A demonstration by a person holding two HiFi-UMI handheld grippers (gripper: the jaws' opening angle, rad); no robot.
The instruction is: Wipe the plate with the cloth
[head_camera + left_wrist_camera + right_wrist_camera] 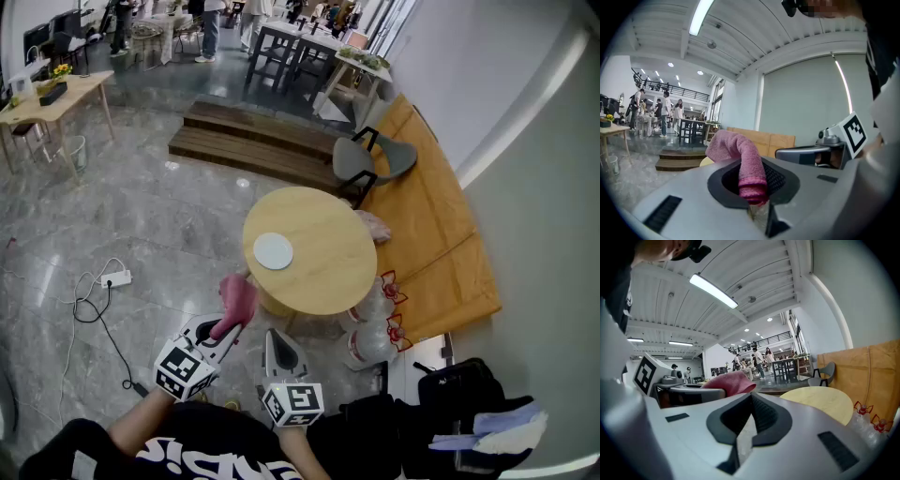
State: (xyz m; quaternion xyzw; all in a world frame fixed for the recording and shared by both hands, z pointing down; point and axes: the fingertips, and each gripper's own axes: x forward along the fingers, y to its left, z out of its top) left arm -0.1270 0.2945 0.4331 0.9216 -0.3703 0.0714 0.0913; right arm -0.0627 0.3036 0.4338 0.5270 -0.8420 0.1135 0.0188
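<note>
A white power strip [116,278] and its black cable [111,330] lie on the grey stone floor [159,216] at far left, well apart from the work. To the right, the left hand-held gripper [228,328] is clamped on a pink cloth [238,298]. The cloth is pinched between the jaws and flops up and over their tips, held up near the near-left edge of a round wooden counter [323,272]. The white plate [273,250] sits on the left part of that counter, apart from the cloth. On the near side, just right of the cloth-bearing one, the right hand-held gripper [277,343] points toward the counter with its jaws pressed together and nothing between them. Further right, clear water bottles [375,314] with red trim stand on the floor against the counter's base, and a grey chair [367,161] stands at its far side.

By the look of it, the job has reached only the approach: the cloth is in hand, but no wiping has begun. What is left is to bring the cloth down onto the plate and rub its surface, perhaps with the empty hand-held gripper steadying the rim.
</note>
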